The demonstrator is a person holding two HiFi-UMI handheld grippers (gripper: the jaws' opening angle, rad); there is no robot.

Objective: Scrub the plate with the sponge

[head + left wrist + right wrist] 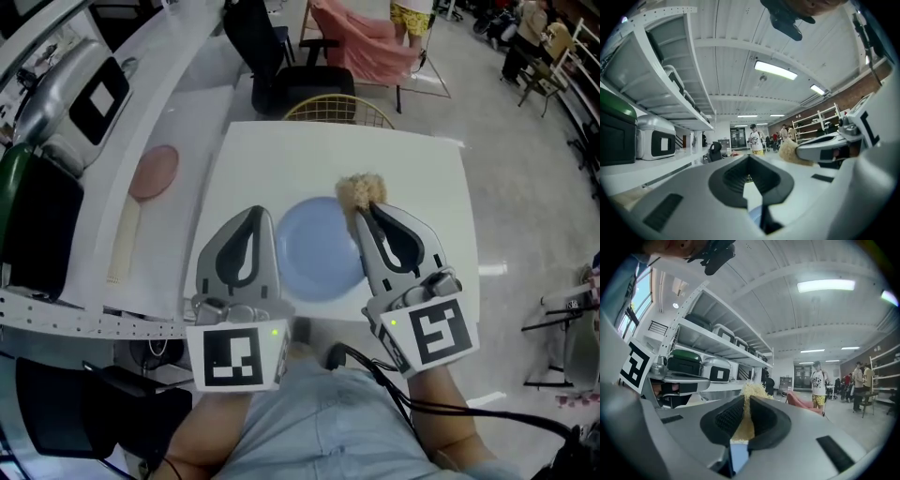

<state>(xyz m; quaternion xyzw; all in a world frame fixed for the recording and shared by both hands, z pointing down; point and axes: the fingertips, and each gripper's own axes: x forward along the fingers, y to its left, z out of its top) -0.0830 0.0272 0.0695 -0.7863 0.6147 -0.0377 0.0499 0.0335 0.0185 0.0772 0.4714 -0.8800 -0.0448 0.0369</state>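
A round blue plate (319, 255) lies flat in the middle of the white table (422, 187). My right gripper (364, 208) hangs over the plate's far right rim, shut on a tan, fibrous sponge (361, 190) that sticks out past its tips. In the right gripper view the sponge (751, 390) fills the slit between the jaws. My left gripper (258, 216) lies over the plate's left edge, jaws shut and nothing seen between the tips. A sliver of the blue plate (757, 216) shows under the left gripper (750, 158).
A pink round pad on a long pale handle (154, 172) lies on the side counter to the left. Left of it, shelving holds a green-lidded case (23, 178). A yellow wire chair (337, 110) and a black office chair (272, 66) stand behind the table. People stand far back.
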